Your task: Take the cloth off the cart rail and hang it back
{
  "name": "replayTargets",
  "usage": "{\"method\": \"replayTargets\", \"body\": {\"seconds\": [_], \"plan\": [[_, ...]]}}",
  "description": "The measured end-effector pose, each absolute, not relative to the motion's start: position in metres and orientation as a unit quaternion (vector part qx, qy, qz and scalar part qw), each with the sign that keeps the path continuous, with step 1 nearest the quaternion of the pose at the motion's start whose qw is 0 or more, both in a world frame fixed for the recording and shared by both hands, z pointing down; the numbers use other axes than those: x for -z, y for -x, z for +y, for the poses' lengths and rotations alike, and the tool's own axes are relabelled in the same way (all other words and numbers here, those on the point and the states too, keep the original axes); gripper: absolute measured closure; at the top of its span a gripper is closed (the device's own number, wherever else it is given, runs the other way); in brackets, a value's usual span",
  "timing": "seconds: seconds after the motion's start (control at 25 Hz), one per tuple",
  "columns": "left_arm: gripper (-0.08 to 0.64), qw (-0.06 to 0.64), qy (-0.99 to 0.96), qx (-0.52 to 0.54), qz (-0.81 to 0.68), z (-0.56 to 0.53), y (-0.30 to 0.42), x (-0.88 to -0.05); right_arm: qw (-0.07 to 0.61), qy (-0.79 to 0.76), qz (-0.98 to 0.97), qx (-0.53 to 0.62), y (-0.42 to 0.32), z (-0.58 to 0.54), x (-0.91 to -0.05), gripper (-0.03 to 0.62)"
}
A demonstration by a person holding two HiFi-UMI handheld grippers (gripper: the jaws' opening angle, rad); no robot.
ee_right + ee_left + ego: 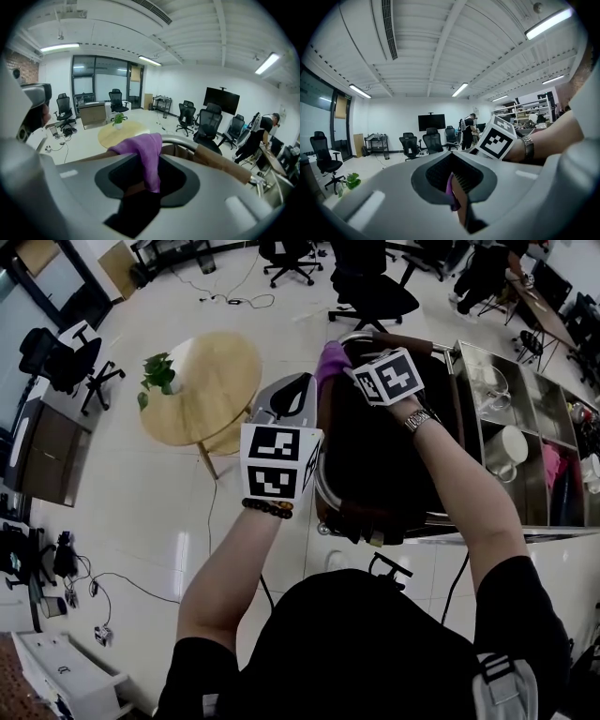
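A purple cloth [330, 360] lies draped over the far left corner of the cart rail [398, 339], a metal bar partly wrapped in brown. In the right gripper view the cloth [142, 152] hangs down off the rail [224, 165] straight ahead of my right gripper [138, 190], whose jaws stand wide with nothing pressed between them. From the head view, my right gripper [361, 367] sits just right of the cloth. My left gripper [302, 390] points level at the rail's left side. Its view shows only a narrow slit with a purple sliver [451, 190].
The cart holds a large black bag [375, 451]. Steel shelves [506, 427] with bowls stand to its right. A round wooden table [202, 381] with a potted plant [157, 371] is to the left. Office chairs [375, 287] and floor cables lie beyond.
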State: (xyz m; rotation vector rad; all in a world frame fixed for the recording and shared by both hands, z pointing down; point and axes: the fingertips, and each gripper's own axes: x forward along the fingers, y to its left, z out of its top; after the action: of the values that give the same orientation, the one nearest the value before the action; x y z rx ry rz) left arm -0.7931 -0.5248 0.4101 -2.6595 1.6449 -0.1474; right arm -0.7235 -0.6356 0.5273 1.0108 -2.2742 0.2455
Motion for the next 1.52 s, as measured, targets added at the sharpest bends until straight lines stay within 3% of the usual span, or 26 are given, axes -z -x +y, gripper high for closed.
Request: {"method": "replayTargets", "body": {"seconds": [0.36,0.6,1.12,1.52], "plan": [[0.561,0.0,0.847,0.053,0.53,-0.539,0.798,-0.422,0.328,-0.373,-0.86,-0.115,0.724,-0.654,-0.556,0.457],[0.561,-0.001,0.846,0.055,0.53,-0.539,0.801,-0.424,0.33,-0.377,-0.858,-0.108,0.729,-0.653,-0.554,0.558],[0.561,0.006,0.854,0.033,0.519,-0.495,0.811,-0.404,0.29,-0.396,-0.867,-0.085,0.74,-0.596,-0.494,0.568],[0.561,0.03,0.863,0.011,0.504,-0.402,0.826,-0.374,0.216,-0.44,-0.87,-0.043,0.745,-0.487,-0.405,0.569]]}}
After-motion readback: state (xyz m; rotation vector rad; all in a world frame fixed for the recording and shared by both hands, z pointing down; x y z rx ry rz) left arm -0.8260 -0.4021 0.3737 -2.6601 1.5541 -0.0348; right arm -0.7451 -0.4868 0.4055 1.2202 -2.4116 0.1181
